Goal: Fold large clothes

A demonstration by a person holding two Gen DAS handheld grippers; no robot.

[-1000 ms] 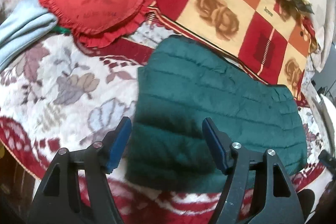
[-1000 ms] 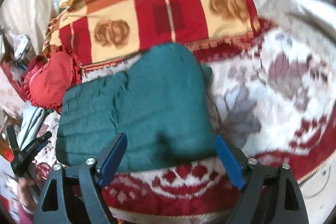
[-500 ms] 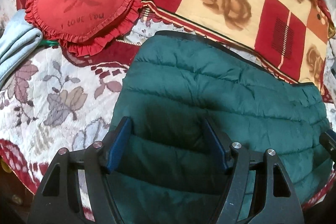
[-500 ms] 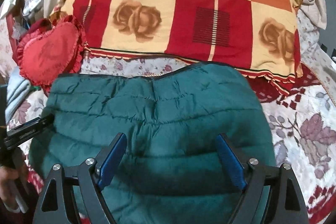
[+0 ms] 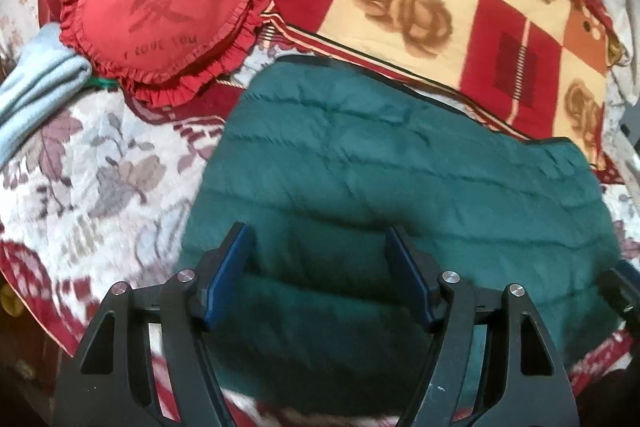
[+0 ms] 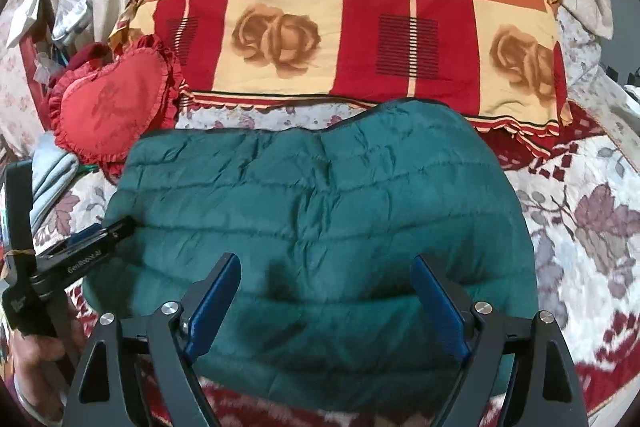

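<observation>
Here, the green jacket [image 6: 320, 211] is seen folded on the bedspread [image 6: 592, 211], filling the centre of both views. Its far edge is met by the checked pillow [image 6: 352, 35] at upper right; the heart cushion [image 5: 160, 19] is kept just clear of its upper-left corner. The left gripper [image 5: 320, 267] and right gripper [image 6: 326, 291] are held over the jacket's near part, jaws spread wide, nothing gripped. Bare bedspread is left open at left and right.
</observation>
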